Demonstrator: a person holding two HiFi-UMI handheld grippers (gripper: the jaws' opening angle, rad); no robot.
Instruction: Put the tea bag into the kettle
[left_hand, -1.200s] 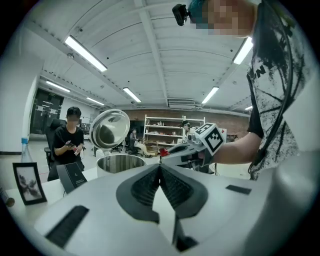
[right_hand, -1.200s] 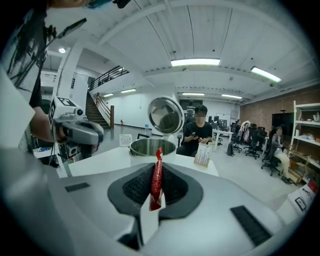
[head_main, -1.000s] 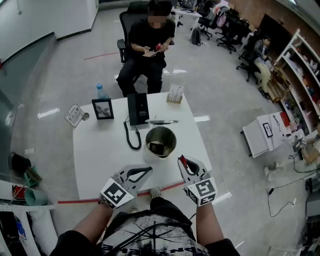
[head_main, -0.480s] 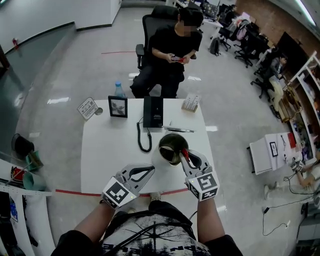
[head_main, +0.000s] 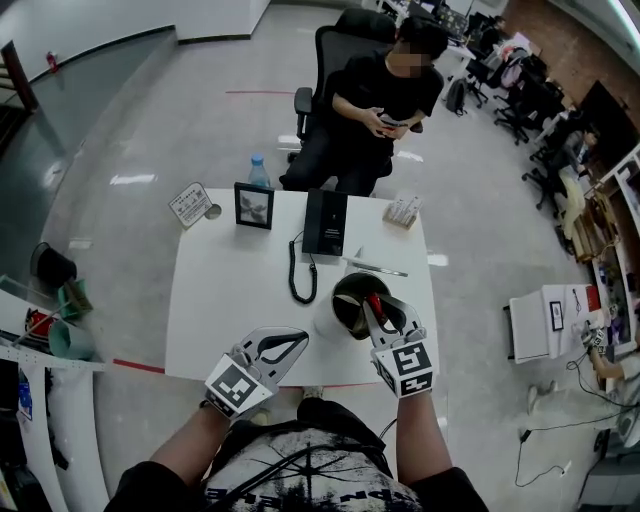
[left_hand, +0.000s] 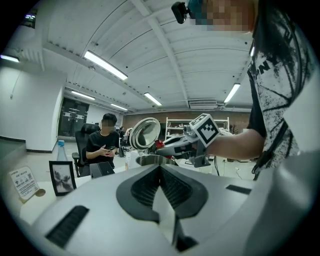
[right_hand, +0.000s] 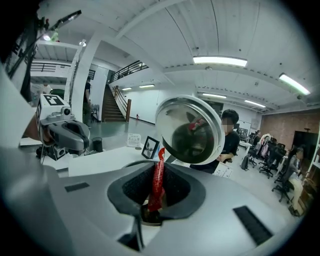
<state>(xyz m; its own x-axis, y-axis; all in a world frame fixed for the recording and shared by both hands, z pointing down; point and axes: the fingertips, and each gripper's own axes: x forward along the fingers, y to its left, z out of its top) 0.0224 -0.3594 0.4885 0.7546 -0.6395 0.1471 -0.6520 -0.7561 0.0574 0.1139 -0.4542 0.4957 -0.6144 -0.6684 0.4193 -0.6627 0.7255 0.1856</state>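
Left claw (head_main: 285, 342): low in the head view, left of centre, over the near edge of the white table (head_main: 225, 300). Its jaws are together with nothing between them.
Right claw (head_main: 378, 312): lower centre-right, clamped on the tea bag (head_main: 373, 299), whose red packet stands up out of the pads.
Tea bag's place: held in the air, its tip seemingly over the near-right rim of the kettle (head_main: 338, 290) and not yet inside.
Kettle: mouth open, dark inside, with its lid (right_hand: 189, 130) tipped up behind the opening.
Farther off: a phone (head_main: 325, 222), a photo frame (head_main: 254, 205), and a seated person (head_main: 380, 110) at the top of the frame.
Risk, early release: the bag sits near the rim, so it could catch there or fall onto the table.
Risk, lid: a push too far forward could knock it shut.
Risk, sticking: the thin packet may cling to a pad once the jaws part.
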